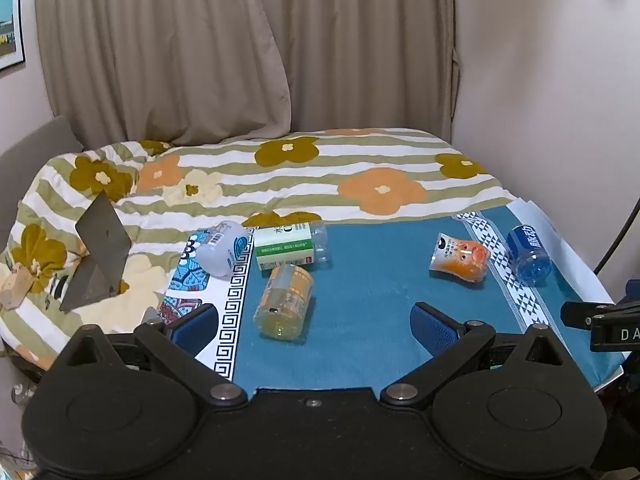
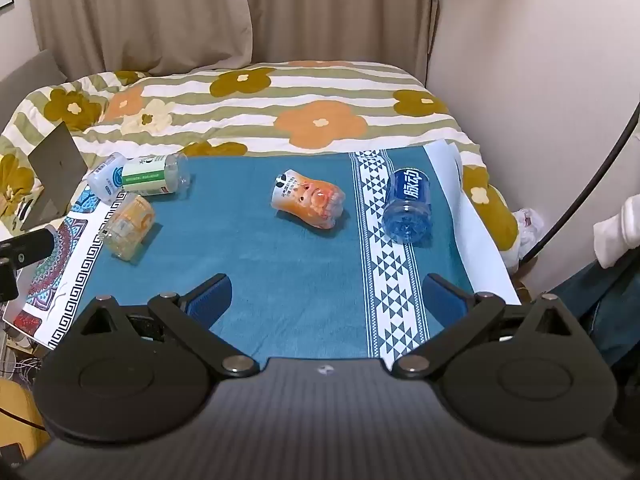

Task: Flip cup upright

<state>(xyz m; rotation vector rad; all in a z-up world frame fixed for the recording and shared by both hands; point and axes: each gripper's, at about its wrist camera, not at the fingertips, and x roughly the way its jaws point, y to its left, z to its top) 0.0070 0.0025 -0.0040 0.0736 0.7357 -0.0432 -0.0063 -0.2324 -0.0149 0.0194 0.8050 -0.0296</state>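
Several plastic cups lie on their sides on a blue cloth (image 1: 360, 300). A yellow-orange cup (image 1: 285, 307) lies just ahead of my left gripper (image 1: 316, 322), which is open and empty; it also shows in the right wrist view (image 2: 128, 226). An orange cartoon cup (image 2: 309, 199) lies mid-cloth and a blue cup (image 2: 409, 206) to its right, both ahead of my open, empty right gripper (image 2: 326, 300). A green-labelled cup (image 1: 292, 245) and a white-blue cup (image 1: 222, 249) lie at the far left.
The cloth covers the near part of a bed with a flowered, striped quilt (image 1: 320, 176). A grey stand (image 1: 100, 252) sits on the quilt at left. Curtains (image 1: 180, 40) and a wall (image 1: 560, 60) close off the back and right.
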